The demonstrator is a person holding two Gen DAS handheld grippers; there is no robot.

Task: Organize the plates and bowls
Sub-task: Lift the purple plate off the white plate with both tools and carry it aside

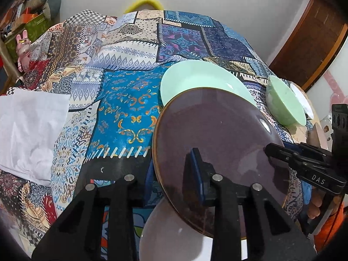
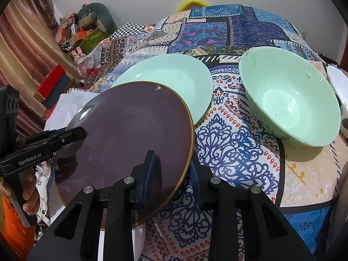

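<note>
A dark purple plate [image 1: 217, 134] with a gold rim is held tilted above the table, also in the right wrist view [image 2: 130, 130]. My left gripper [image 1: 174, 174] is shut on its left edge, one finger on top and one beneath. My right gripper [image 2: 171, 171] is shut on its right edge. Each gripper shows in the other's view: the right gripper [image 1: 269, 150] and the left gripper [image 2: 80, 131]. A mint green plate [image 2: 174, 80] lies just behind. A mint green bowl [image 2: 289, 102] stands to the right. A white plate [image 1: 174, 237] lies below the purple one.
The table wears a patchwork cloth [image 1: 121, 100]. A white cloth [image 1: 28, 130] lies at the left. A white dish [image 2: 339, 82] sits at the far right edge. Boxes and toys [image 2: 82, 34] crowd the back left beyond the table.
</note>
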